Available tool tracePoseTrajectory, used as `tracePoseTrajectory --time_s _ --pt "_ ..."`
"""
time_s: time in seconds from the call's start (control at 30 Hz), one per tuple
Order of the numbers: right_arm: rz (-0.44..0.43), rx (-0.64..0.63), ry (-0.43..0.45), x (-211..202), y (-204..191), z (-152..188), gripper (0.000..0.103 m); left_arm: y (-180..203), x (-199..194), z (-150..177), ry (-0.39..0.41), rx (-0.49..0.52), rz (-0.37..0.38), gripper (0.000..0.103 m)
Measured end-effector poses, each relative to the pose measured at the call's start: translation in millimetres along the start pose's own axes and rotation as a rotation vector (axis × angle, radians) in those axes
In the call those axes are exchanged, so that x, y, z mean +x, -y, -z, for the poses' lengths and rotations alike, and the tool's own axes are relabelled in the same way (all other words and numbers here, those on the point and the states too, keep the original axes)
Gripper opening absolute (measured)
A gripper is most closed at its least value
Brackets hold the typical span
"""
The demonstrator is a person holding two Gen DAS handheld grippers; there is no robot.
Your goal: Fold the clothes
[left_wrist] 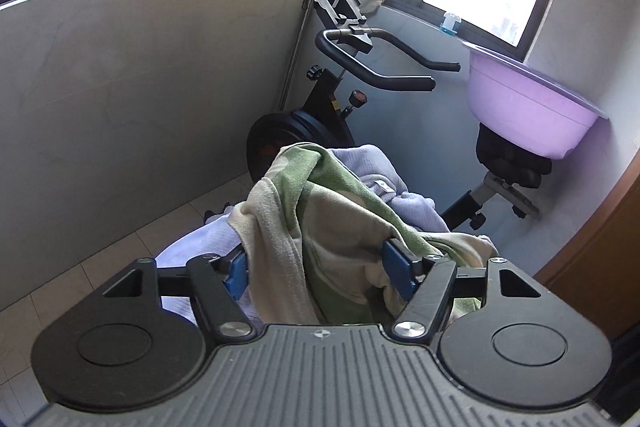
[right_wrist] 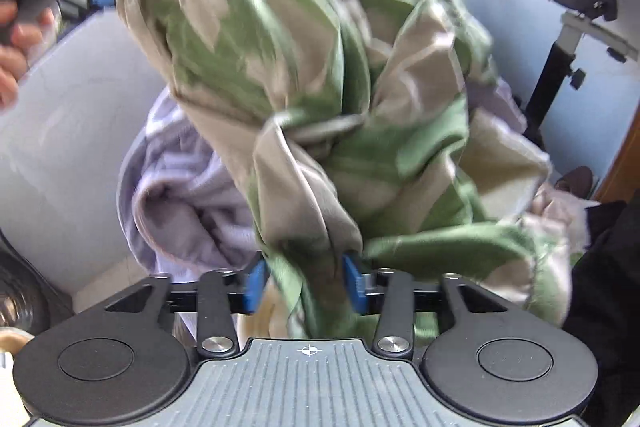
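Beside an exercise bike [left_wrist: 340, 95], both hand-held grippers pinch the upward-stretched green-and-cream garment [right_wrist: 304, 99].

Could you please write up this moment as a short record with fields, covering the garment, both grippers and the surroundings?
garment: green and beige garment, bunched, lifted
left gripper: jaws closed on the garment
right gripper: jaws closed on a lower fold
underneath: lavender clothes in a heap
background: exercise bike, purple basin
folding: not yet done
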State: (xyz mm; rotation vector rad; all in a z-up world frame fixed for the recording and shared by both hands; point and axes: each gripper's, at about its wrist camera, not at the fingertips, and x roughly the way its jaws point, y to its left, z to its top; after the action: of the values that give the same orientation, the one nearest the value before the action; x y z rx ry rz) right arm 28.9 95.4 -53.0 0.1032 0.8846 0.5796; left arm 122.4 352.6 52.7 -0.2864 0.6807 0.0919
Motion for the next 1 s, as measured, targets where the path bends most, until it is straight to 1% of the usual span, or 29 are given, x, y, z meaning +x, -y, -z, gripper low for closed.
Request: tracePoseTrajectory --time_s 0.07,0.17,0.27,0.3,0.33,0.37,0.43,0.57,0.63,0.87,1.0 --pt "0.033 0.015 0.067 -14 7 -9 0.061 9 0 -2 -0.003 0.031 -0.004 0.074" --pt "0.092 0.041 0.11 -23 23 -16 0.066 20 0 -5 -0.008 0.055 0.001 0.077" --pt "0.167 0.078 0.07 -11 47 -9 0.065 26 1 -8 -0.012 0.055 0.019 0.08" --pt "0.187 0.091 0.056 -4 51 -3 0.062 27 1 -8 -0.013 0.052 0.03 0.083" --pt "0.206 0.104 0.044 4 55 4 0.059 28 0 -9 -0.015 0.044 0.053 0.092" --pt "0.213 0.113 0.028 12 57 11 0.055 28 -1 -9 -0.016 0.037 0.076 0.095" --pt "0.214 0.094 -0.001 23 52 22 0.055 32 -4 -10 -0.008 0.04 0.099 0.096" --pt "0.234 0.035 -0.019 36 40 32 0.056 47 0 -10 -0.017 0.136 0.117 0.101" --pt "0.225 0.054 -0.025 36 43 30 0.056 54 5 -7 -0.021 0.182 0.11 0.101" --pt "0.23 0.055 -0.037 33 39 28 0.056 60 25 -4 -0.053 0.173 0.078 0.101" --pt "0.229 0.063 -0.036 32 39 30 0.057 61 29 -3 -0.065 0.196 0.069 0.102"
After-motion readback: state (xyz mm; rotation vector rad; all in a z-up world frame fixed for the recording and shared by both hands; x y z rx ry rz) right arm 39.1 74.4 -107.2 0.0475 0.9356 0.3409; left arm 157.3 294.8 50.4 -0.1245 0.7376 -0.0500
